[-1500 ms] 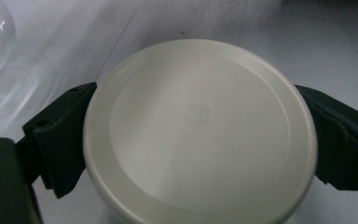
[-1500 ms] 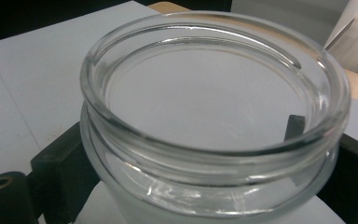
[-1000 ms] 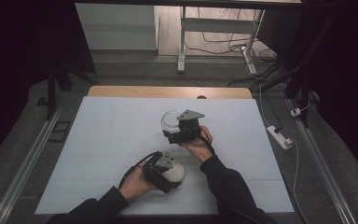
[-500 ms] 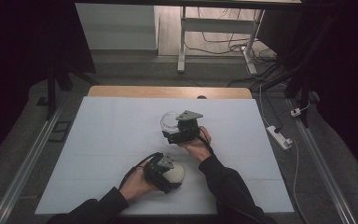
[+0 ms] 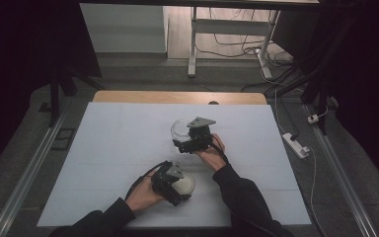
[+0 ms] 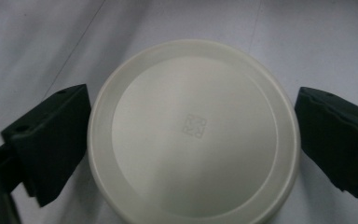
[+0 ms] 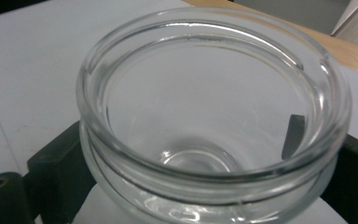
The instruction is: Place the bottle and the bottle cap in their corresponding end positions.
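Left hand-held gripper [image 6: 193, 135] straddles round cream lid [image 6: 193, 135]; right hand-held gripper [image 7: 205, 186] clamps clear glass jar [image 7: 214, 116].

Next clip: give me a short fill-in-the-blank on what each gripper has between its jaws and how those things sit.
1. The jaws of the left gripper flank a round cream-white ____.
2. The glass jar between the jaws of the right gripper holds ____.
3. In the high view the jar lies ____ from the person than the lid.
4. Both things rest on a white ____.

Missing words: lid; nothing; farther; table
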A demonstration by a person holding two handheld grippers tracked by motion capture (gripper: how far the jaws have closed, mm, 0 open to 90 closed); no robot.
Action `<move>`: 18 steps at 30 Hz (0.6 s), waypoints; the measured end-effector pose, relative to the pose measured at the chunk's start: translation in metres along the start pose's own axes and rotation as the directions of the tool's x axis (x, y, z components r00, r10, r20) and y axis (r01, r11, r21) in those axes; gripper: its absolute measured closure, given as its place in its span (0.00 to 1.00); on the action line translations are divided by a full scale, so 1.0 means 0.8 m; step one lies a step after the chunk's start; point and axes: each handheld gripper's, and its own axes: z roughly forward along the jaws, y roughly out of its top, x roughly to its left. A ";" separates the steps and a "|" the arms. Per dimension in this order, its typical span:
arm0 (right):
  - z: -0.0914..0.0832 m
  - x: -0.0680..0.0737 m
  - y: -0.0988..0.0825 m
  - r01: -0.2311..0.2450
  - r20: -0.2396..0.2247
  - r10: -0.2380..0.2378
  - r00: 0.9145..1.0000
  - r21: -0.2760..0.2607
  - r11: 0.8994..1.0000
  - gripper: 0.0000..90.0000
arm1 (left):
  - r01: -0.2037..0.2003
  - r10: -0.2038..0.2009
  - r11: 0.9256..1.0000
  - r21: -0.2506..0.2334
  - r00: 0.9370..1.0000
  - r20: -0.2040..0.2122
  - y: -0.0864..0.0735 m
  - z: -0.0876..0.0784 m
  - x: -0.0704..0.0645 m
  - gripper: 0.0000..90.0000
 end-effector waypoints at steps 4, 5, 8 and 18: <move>-0.004 -0.003 0.003 -0.020 -0.030 0.020 0.999 -0.014 1.000 0.02 | 0.020 -0.020 0.999 -0.035 1.000 0.017 -0.003 -0.004 0.004 0.00; -0.005 -0.003 0.003 -0.017 -0.029 0.017 0.999 -0.015 1.000 0.02 | 0.024 -0.023 0.999 -0.040 1.000 0.019 -0.003 -0.005 0.005 0.00; -0.007 -0.003 0.004 -0.019 -0.034 0.019 0.999 -0.014 1.000 0.01 | 0.038 -0.037 0.998 -0.055 0.999 0.022 -0.005 -0.007 0.007 0.00; -0.010 -0.003 0.001 -0.035 -0.043 0.036 0.998 0.021 0.999 0.00 | 0.107 -0.102 0.988 -0.108 0.993 0.051 -0.010 -0.026 0.014 0.00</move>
